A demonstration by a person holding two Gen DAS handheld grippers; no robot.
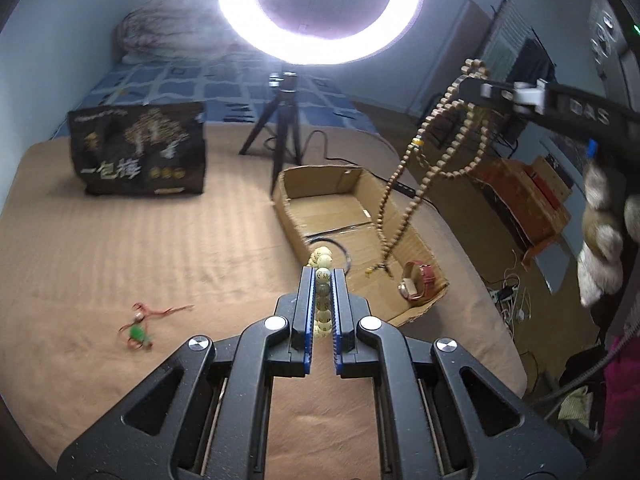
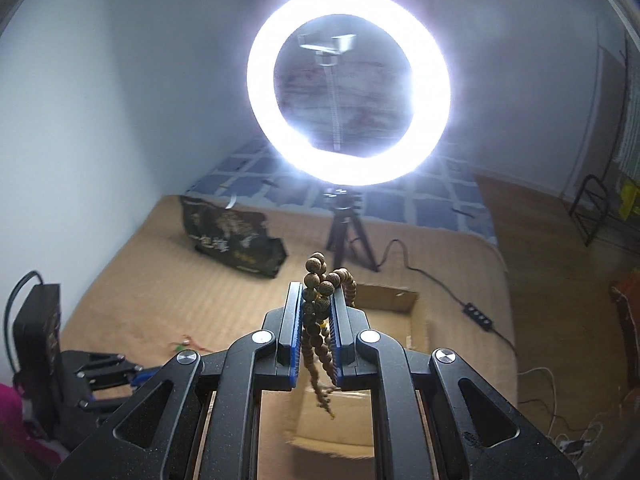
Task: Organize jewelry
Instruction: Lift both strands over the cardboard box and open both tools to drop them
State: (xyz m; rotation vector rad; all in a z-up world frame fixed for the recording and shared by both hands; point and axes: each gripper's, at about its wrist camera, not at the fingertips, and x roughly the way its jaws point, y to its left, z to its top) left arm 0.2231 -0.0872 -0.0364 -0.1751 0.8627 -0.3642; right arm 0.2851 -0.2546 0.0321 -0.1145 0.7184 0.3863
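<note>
My left gripper [image 1: 323, 276] is shut on a bracelet of pale cream beads [image 1: 322, 264], held above the tan bedcover at the near edge of an open cardboard box [image 1: 400, 196]. In the box lie a red-strapped watch [image 1: 418, 280] and a thin black ring [image 1: 340, 248]. My right gripper [image 2: 319, 288] is shut on a long strand of small brown wooden beads [image 2: 316, 276]. In the left wrist view that brown strand [image 1: 424, 164] hangs from the right gripper [image 1: 472, 80] down over the box. A red string piece with a green charm [image 1: 138, 330] lies on the cover at left.
A ring light [image 1: 320, 12] on a black tripod [image 1: 280, 136] stands behind the box, its cable trailing right. A dark printed bag [image 1: 138, 148] stands at the back left. The bed's right edge drops to a floor with cables and a red-brown box [image 1: 524, 200].
</note>
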